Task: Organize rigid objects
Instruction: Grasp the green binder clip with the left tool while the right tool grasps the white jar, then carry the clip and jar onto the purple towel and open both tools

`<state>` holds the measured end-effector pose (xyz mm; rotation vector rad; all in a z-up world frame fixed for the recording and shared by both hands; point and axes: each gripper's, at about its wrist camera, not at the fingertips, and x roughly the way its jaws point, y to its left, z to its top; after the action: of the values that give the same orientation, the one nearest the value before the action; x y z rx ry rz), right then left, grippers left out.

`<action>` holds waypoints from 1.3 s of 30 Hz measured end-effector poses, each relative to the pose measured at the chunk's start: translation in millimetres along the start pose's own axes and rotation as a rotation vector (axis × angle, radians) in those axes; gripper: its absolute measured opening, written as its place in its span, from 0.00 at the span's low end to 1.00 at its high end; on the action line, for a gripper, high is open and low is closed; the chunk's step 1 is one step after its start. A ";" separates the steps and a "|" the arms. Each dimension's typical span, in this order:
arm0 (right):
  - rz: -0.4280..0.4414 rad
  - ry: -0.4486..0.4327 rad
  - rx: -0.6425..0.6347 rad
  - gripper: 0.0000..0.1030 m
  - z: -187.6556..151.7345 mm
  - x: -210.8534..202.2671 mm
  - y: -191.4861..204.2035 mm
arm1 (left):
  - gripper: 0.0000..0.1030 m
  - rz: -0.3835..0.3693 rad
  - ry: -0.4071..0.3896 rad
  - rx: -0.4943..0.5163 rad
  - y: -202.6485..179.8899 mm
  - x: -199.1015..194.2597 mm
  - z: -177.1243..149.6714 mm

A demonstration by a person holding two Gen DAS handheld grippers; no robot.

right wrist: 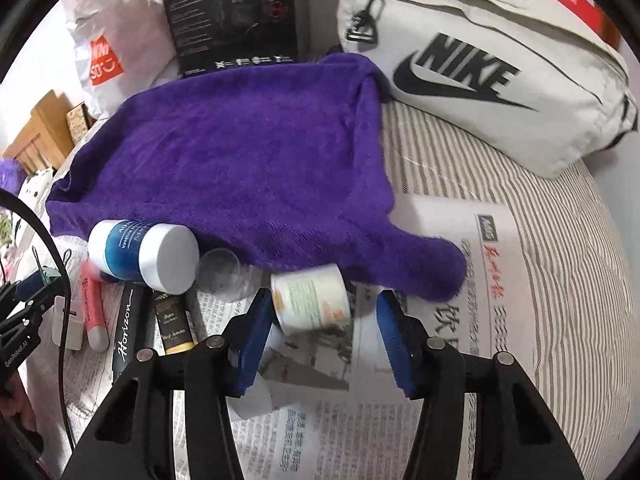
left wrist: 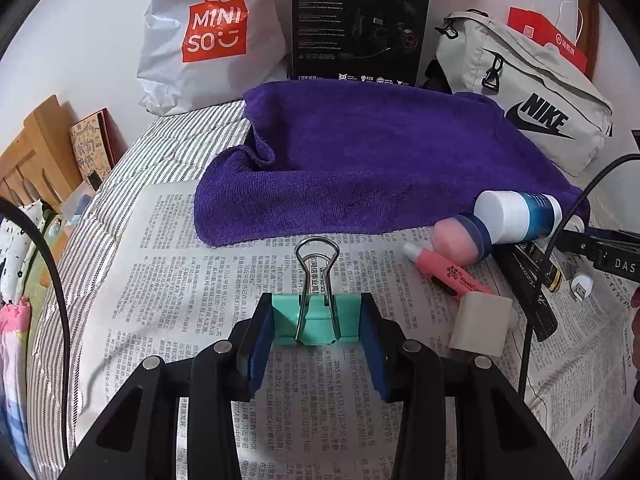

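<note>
My left gripper [left wrist: 316,322] is shut on a mint-green binder clip [left wrist: 316,320], held over the newspaper [left wrist: 192,288] in front of the purple towel [left wrist: 360,160]. To its right lie a pink highlighter [left wrist: 444,274], a white eraser block [left wrist: 480,326] and a blue-and-white jar [left wrist: 516,216]. My right gripper [right wrist: 326,316] is open around a small white tub [right wrist: 310,300] that touches only the left finger. The blue-and-white jar [right wrist: 144,254], a clear cup [right wrist: 224,274], a black Horizon tube [right wrist: 126,328] and a gold-capped tube [right wrist: 172,320] lie left of it.
A white Nike bag [right wrist: 480,64], a black headset box [left wrist: 360,24] and a Miniso bag [left wrist: 200,40] stand behind the towel. The striped bedsheet [right wrist: 540,240] extends right. A wooden headboard [left wrist: 32,152] and books are at the left. Black cables [left wrist: 560,232] cross the right side.
</note>
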<state>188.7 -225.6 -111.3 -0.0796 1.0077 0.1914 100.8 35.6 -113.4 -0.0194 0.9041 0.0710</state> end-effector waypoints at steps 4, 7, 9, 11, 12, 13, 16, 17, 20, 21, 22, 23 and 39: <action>-0.008 -0.008 -0.043 0.30 3.8 2.8 3.7 | 0.38 -0.004 -0.001 -0.003 0.4 -0.1 0.2; 0.015 -0.008 -0.050 0.30 2.4 -2.1 3.7 | 0.38 -0.012 0.002 -0.003 1.1 -0.2 0.3; 0.011 -0.012 -0.050 0.30 -1.3 -7.9 3.2 | 0.38 -0.014 0.008 0.000 1.5 -0.2 0.9; 0.021 -0.011 -0.036 0.30 -3.3 -12.7 -0.4 | 0.38 -0.016 0.015 -0.001 1.6 0.0 1.9; 0.024 -0.012 -0.028 0.30 -4.0 -14.7 -2.6 | 0.38 -0.016 0.019 0.002 1.6 -0.1 2.2; 0.024 -0.013 -0.017 0.30 -4.7 -16.8 -5.4 | 0.38 -0.017 0.022 0.002 1.7 -0.4 2.4; 0.028 -0.011 0.004 0.30 -4.9 -23.0 -11.1 | 0.38 -0.027 0.034 -0.003 3.9 -1.7 2.7; 0.034 -0.015 0.008 0.30 -5.1 -26.1 -12.2 | 0.38 -0.031 0.039 -0.011 5.3 -2.2 2.8; 0.034 -0.016 0.008 0.30 -3.6 -33.2 -13.2 | 0.38 -0.045 0.049 -0.038 10.9 -4.3 2.6; 0.034 -0.016 0.005 0.30 -2.7 -35.1 -12.7 | 0.38 -0.047 0.050 -0.048 13.4 -5.3 2.4; 0.034 -0.020 0.000 0.30 -1.9 -38.1 -11.6 | 0.38 -0.048 0.050 -0.056 15.4 -6.2 2.3; 0.034 -0.022 -0.004 0.30 -1.1 -40.0 -10.2 | 0.38 -0.051 0.051 -0.064 17.3 -7.3 2.5; 0.085 -0.020 -0.064 0.30 17.8 -53.0 17.0 | 0.38 -0.035 0.013 -0.092 39.9 -41.9 26.8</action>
<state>172.7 -212.7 -56.6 -0.0926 0.9858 0.3020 93.3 74.4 -63.4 -0.1215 0.9126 0.0795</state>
